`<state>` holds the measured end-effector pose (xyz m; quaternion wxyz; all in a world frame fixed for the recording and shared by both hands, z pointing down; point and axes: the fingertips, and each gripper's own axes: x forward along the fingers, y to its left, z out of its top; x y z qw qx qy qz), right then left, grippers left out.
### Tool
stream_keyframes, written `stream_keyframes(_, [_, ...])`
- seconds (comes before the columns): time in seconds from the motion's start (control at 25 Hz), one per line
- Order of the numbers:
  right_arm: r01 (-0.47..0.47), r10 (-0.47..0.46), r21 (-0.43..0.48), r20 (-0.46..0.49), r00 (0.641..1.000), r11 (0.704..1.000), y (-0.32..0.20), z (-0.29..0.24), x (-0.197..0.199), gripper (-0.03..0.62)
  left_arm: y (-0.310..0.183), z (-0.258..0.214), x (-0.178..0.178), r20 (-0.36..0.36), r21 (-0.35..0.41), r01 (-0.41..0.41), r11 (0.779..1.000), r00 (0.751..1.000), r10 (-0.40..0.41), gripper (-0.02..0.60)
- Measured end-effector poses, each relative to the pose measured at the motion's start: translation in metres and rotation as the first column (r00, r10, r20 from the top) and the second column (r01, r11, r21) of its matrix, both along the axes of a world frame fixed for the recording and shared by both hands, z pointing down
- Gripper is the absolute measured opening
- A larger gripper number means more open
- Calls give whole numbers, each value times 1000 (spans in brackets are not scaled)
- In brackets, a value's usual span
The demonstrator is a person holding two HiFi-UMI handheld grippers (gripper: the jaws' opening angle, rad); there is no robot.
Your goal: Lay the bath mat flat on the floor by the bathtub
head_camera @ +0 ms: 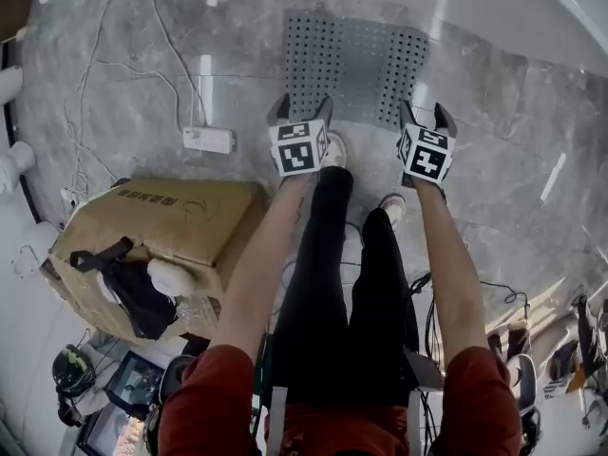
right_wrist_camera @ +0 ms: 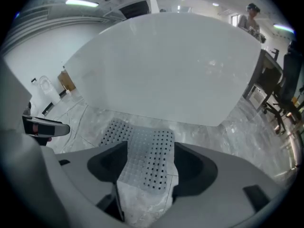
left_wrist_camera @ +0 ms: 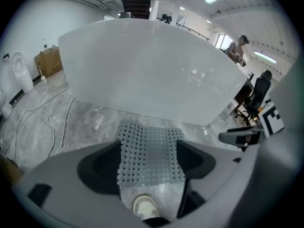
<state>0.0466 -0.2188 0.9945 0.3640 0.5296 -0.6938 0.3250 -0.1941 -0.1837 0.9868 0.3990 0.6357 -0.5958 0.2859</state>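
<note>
We hold the left gripper (head_camera: 302, 110) and the right gripper (head_camera: 426, 117) with jaws spread wide and gripping nothing. The bath mat (head_camera: 356, 65) lies on the floor (head_camera: 142, 74) below and just ahead of both pairs of jaws. Its far edge is close to the bathtub (left_wrist_camera: 142, 70). It looks flat to us, so we judge that we should draw the jaws straight up without snagging the near edge, then check the corners. Its long axis runs across from one pair of jaws to the other, alongside the tub wall.
</note>
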Motion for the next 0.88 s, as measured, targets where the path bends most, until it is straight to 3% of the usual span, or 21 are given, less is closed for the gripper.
stream_keyframes(0.16, [0,-3,48,47,999,999,6,-71,-2,301,3,-75,29,-40,70,-15,997,999,17,345])
stream_keyframes(0.28, [-15,9,78,75,997,997,15,-131,5,301,10,-135,53,0,130,-82,988,997,83,345])
stream_keyframes(0.4, [-57,42,136,111,993,989,9,-193,16,301,-2,-202,70,71,222,-159,962,987,147,345])
stream_keyframes(0.64, [-109,69,268,156,985,957,1,-320,47,301,-17,-330,100,59,364,-170,916,985,159,345])
stream_keyframes(0.88, [-134,59,456,175,983,880,5,-454,71,301,-20,-452,127,46,501,-161,850,986,160,345])
